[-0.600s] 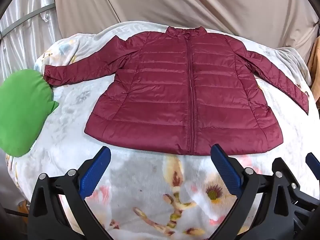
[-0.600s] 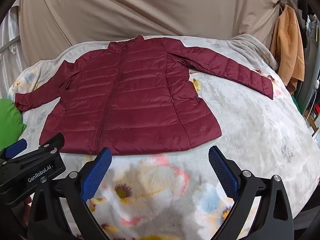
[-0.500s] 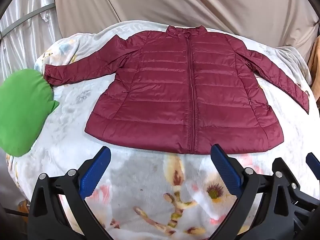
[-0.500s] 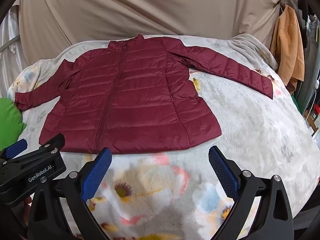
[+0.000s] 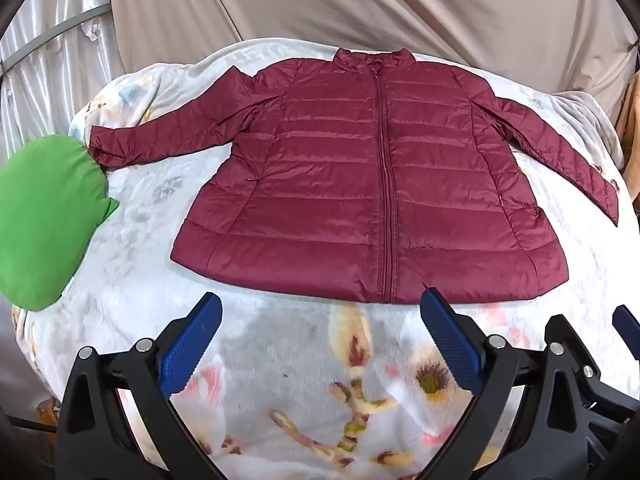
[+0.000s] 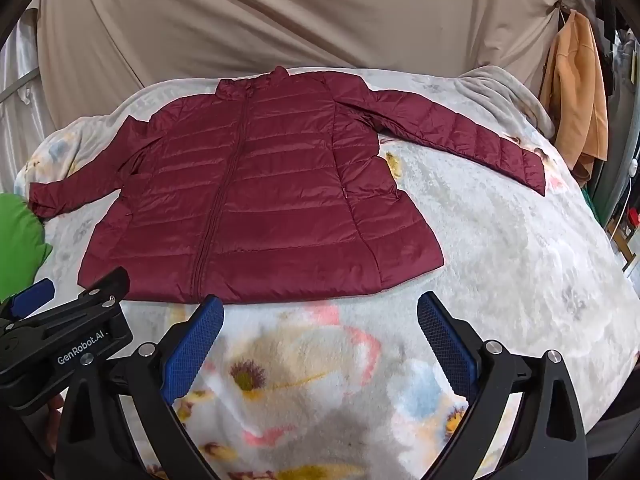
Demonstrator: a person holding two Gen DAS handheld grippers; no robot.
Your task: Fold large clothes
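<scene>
Home bedroom, floral fleece blanket (image 6: 500,248) over bed, orange garment (image 6: 576,92) hanging, beige drape (image 5: 360,4)

A maroon quilted puffer jacket (image 5: 372,184) lies flat and face up on a floral blanket (image 5: 304,364), zipped shut along a centre zip that runs from the stand-up collar at the far edge down to the hem at the near edge. Both sleeves are spread outward and angled slightly toward the hem (the left cuff just beside a green cushion (image 5: 44,220)). The body is unfolded, its horizontal quilting smooth.
</scene>
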